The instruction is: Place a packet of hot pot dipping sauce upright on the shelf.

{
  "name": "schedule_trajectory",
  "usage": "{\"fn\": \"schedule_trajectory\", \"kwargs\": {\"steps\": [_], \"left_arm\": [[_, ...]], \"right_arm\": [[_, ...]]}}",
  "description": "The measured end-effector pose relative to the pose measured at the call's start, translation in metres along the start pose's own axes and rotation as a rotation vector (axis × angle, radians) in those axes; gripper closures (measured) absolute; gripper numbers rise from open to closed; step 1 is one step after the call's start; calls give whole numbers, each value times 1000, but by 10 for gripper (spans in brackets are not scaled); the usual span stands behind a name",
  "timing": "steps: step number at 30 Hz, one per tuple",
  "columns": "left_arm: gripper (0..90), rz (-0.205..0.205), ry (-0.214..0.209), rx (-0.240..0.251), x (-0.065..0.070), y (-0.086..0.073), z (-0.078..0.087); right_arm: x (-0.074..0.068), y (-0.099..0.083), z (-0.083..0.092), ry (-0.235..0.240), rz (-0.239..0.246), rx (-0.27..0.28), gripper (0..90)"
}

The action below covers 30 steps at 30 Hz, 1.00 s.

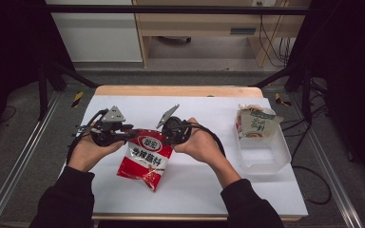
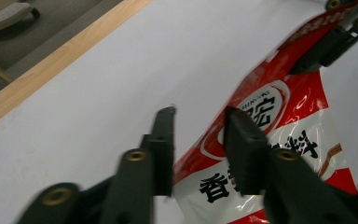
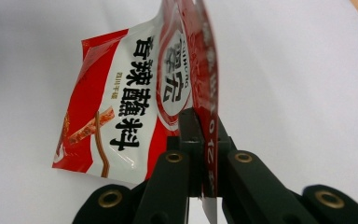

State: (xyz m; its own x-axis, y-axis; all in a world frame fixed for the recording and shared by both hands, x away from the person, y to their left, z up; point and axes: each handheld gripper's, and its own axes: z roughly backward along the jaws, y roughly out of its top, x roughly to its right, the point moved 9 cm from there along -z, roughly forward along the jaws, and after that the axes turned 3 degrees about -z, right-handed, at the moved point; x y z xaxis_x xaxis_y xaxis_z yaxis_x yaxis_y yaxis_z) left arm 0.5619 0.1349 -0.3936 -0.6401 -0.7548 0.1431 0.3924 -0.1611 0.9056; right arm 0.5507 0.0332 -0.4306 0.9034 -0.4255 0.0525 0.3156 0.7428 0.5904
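Note:
A red and white seasoning packet [image 1: 145,159] hangs tilted over the middle of the white table, with its lower end down near the sheet. My right gripper [image 1: 164,135] is shut on the packet's top edge; the right gripper view has both jaws [image 3: 200,116] pinched on the thin red seam of the packet [image 3: 121,93]. My left gripper [image 1: 128,137] stands at the packet's upper left corner. Its jaws [image 2: 198,114] are apart in the left gripper view, with the packet [image 2: 289,107] lying between and behind them, untouched by the pads. The right gripper's jaws [image 2: 335,37] clamp the far edge there.
A clear plastic bin [image 1: 266,152] stands at the table's right side, with a green and white packet [image 1: 256,122] leaning in its far end. The table's wooden far edge [image 1: 171,90] runs behind the white sheet [image 1: 209,180]. Metal rails flank the table.

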Motion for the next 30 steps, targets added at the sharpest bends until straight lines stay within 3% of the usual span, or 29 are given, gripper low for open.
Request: {"fn": "schedule_trajectory", "kwargs": {"steps": [2,5,11,15,18,20,22,24,27,30], "left_arm": [[423,20,1,-1,-4,-1,1],[297,28,21,-1,-11,-6,5],[173,50,49,8,-24,-20,18],[146,62,66,6,-35,-35,26],[126,56,70,-38,-42,-50,27],[120,72,72,-30,-44,-57,25],[121,46,77,-78,-48,-66,25],[118,65,82,-66,-47,-69,23],[108,38,79,-79,-45,-73,26],[106,59,77,-69,-44,-74,26]], "right_arm": [[1,0,-2,-3,5,0,900],[4,0,-3,-9,-1,5,900],[11,4,4,-17,-20,32,900],[15,12,19,-26,-24,49,900],[17,18,30,-36,-22,53,900],[19,22,37,-44,-11,51,900],[21,24,43,-50,-5,50,900],[22,26,50,-49,-7,56,900],[26,26,58,-49,-15,65,900],[30,23,66,-53,-25,59,900]]}}
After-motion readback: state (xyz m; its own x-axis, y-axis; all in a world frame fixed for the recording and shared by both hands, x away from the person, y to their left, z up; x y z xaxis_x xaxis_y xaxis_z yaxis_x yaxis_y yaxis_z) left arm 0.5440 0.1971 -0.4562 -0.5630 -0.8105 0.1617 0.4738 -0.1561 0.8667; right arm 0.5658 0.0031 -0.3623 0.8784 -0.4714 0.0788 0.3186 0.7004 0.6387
